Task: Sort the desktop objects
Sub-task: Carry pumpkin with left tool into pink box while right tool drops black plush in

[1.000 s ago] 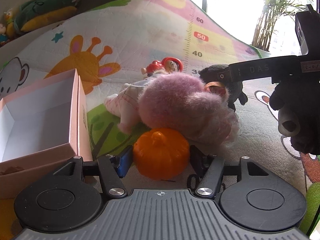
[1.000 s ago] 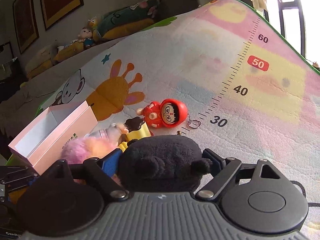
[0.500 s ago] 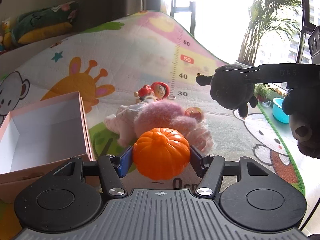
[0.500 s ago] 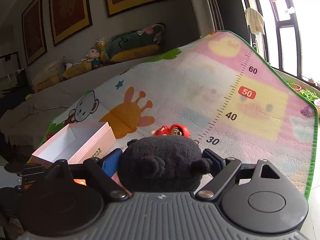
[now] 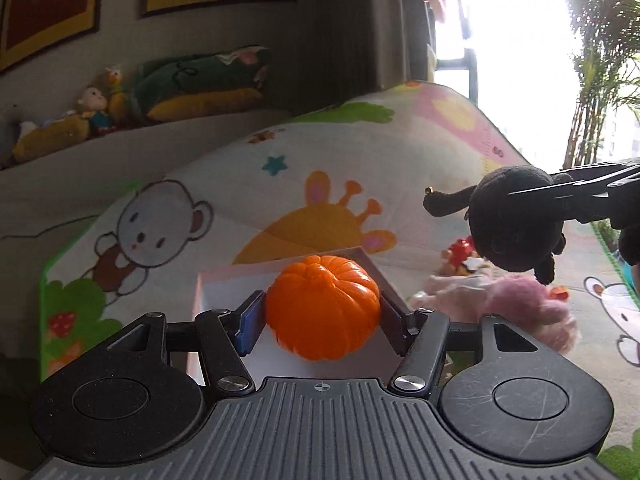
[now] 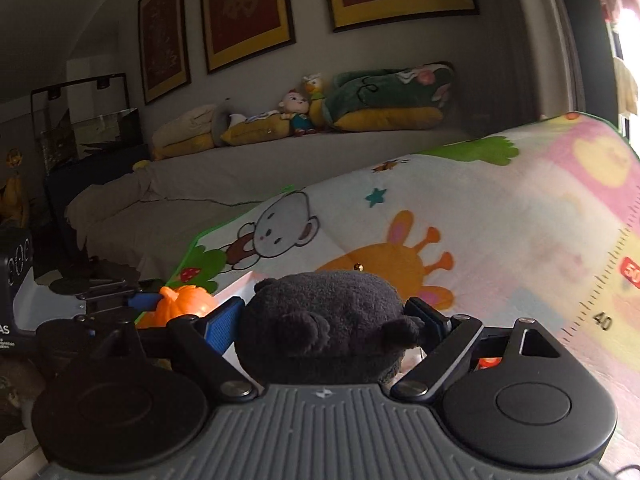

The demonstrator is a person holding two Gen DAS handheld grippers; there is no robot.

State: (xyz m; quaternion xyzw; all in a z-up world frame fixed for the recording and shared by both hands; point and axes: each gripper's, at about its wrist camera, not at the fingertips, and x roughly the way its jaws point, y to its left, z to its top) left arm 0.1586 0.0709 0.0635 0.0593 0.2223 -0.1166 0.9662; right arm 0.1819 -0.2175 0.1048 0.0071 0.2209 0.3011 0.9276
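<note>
Above the pink box (image 5: 372, 264), left claw (image 5: 322, 314) clamps the orange pumpkin (image 5: 323, 307); right claw (image 6: 326, 320) clamps the black plush (image 6: 324, 320).

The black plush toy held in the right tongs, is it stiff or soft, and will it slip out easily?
The black plush toy is probably soft: it bulges between the right tongs. Its fuzzy fabric likely grips the pads, so slipping seems unlikely. In the left wrist view its limbs stick out loosely, so it may flop when released.
</note>
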